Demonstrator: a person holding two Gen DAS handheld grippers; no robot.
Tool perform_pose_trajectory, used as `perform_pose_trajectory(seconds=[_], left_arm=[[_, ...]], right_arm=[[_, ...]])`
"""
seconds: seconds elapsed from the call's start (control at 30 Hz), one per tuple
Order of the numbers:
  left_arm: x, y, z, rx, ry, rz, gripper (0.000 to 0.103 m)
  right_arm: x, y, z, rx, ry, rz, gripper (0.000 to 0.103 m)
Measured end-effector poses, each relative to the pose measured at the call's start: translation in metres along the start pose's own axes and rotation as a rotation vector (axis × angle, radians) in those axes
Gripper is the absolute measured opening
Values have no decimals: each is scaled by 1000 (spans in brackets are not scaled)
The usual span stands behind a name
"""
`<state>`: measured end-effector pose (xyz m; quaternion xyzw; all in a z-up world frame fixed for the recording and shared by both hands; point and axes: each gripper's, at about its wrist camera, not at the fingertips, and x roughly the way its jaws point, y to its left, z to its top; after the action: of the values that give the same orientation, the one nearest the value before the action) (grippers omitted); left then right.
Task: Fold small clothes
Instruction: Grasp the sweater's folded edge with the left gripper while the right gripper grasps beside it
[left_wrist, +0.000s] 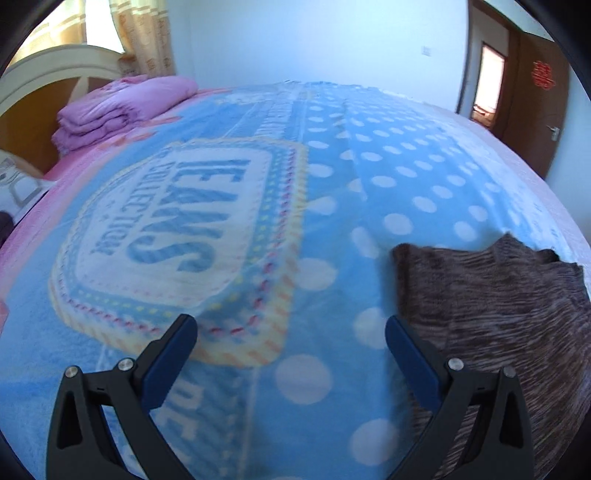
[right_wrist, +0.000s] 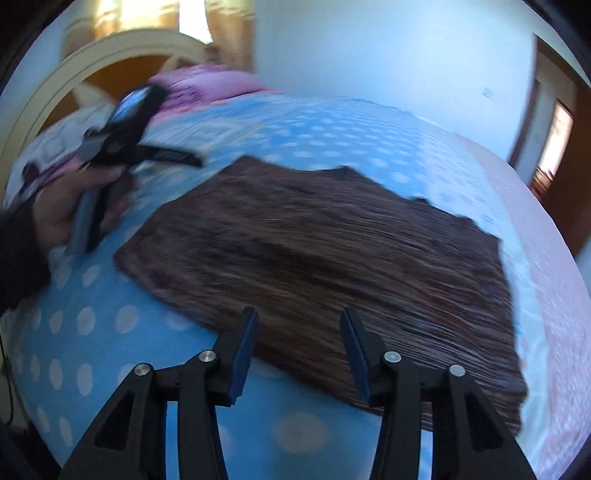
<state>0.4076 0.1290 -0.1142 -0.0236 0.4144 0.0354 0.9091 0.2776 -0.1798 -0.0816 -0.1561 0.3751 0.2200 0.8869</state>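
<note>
Both wrist views angled down, close over bed, sharing brown garment and blanket.

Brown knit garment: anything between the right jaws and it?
Nothing visible. The brown ribbed knit garment lies flat on the blue polka-dot blanket, its near edge just past the open right gripper, nothing between.

A bedroom in a home

A bed under a blue polka-dot blanket (printed with a big jeans-label badge) has a curved cream headboard, folded pink quilts, curtains behind and a brown wooden door standing open.
</note>
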Motion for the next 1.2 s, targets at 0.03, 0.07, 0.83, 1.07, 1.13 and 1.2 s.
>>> perform_pose_trajectory(seconds=[0.03, 0.07, 0.83, 1.07, 1.13, 1.2], left_arm=[[1, -5, 2, 15, 0, -24, 103], [2, -10, 4, 27, 0, -42, 103], [40, -54, 22, 84, 55, -269, 74], [41, -56, 22, 95, 57, -347, 51], [42, -56, 22, 94, 60, -364, 48], [43, -55, 22, 86, 66, -376, 47]], right_arm=[[4, 14, 2, -38, -3, 5, 51], [9, 29, 5, -72, -4, 9, 51], [58, 123, 39, -273, -49, -101, 51], [58, 127, 47, -232, -39, -63, 47], [60, 126, 47, -235, -40, -60, 43], [59, 131, 45, -256, -44, -58, 33]])
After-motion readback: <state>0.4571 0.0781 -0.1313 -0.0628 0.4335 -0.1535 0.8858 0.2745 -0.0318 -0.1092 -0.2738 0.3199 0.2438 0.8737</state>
